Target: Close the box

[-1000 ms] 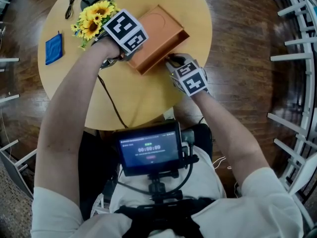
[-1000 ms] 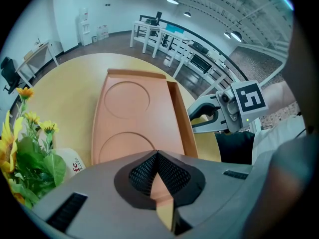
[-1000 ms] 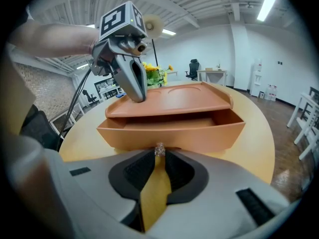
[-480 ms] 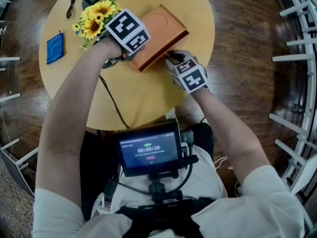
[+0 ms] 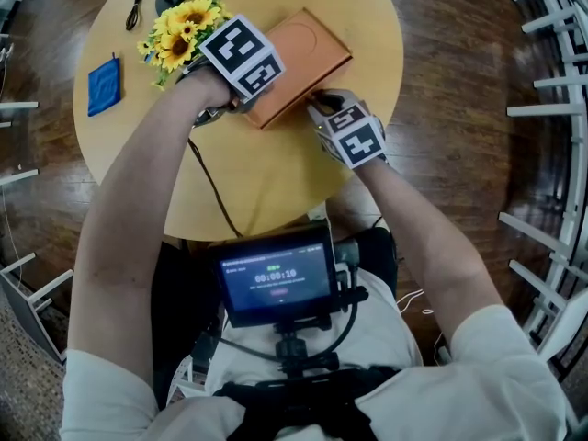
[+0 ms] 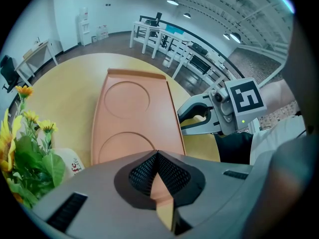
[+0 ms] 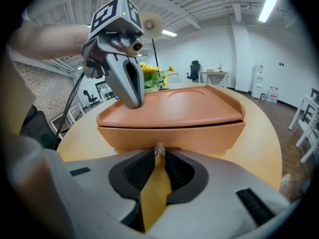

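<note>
An orange-brown box (image 5: pixel 299 53) lies on the round wooden table (image 5: pixel 276 182), its top marked with two pressed circles (image 6: pixel 127 96). Its drawer front (image 7: pixel 169 128) sits almost flush under the lid. My right gripper (image 5: pixel 317 108) is at the box's near side, shut on the drawer's small clear knob (image 7: pixel 159 150). My left gripper (image 5: pixel 241 104) is shut, and its tips rest on the near end of the box top (image 6: pixel 157 156). In the right gripper view, the left gripper (image 7: pixel 130 96) stands on the lid's left part.
A bunch of sunflowers (image 5: pixel 179 30) stands just left of the box, close to my left gripper. A blue cloth (image 5: pixel 103 85) lies at the table's left edge. A black cable (image 5: pixel 207 177) runs across the table. White railing (image 5: pixel 551 108) stands to the right.
The drawer stuck out at the box's right end and has slid in until nearly flush. My right gripper moved with it towards the box. The left gripper stayed on the lid.
</note>
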